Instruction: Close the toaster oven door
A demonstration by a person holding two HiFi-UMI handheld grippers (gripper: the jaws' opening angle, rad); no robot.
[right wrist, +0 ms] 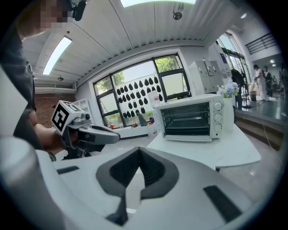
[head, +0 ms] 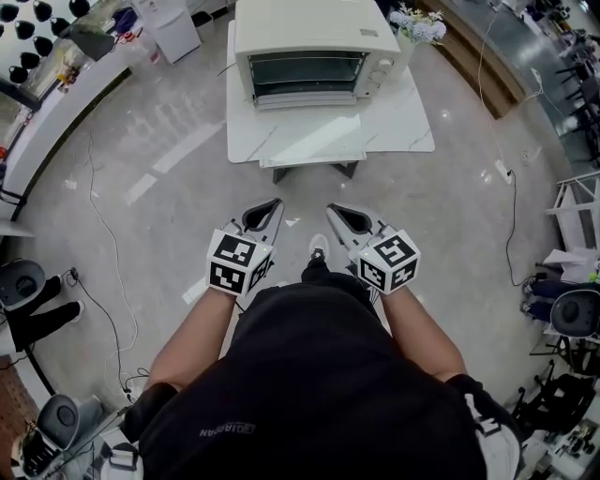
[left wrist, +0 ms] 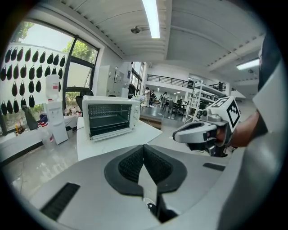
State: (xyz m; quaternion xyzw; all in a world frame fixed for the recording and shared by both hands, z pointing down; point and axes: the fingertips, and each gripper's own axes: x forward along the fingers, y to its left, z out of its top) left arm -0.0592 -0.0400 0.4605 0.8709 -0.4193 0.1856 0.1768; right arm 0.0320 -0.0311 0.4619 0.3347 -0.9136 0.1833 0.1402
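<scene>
A cream toaster oven point(head: 309, 47) stands on a white table point(head: 394, 127) a few steps ahead of me. Its glass door point(head: 305, 98) hangs folded down, and the racks inside show. Both grippers are held low by my body, well short of the table. My left gripper point(head: 270, 204) is shut and holds nothing, and its dark pads meet at the tip point(left wrist: 144, 148). My right gripper point(head: 335, 210) is shut and empty too, with its pads closed together point(right wrist: 139, 150). The oven point(left wrist: 112, 114) lies beyond the left gripper's jaws. It also shows in the right gripper view point(right wrist: 191, 117).
A vase of flowers point(head: 419, 23) stands by the oven's right side. Cables point(head: 103, 225) trail over the glossy floor at the left, and another runs at the right point(head: 511, 234). A water dispenser point(left wrist: 53, 108) stands left of the table. Shelving point(head: 577, 216) lines the right.
</scene>
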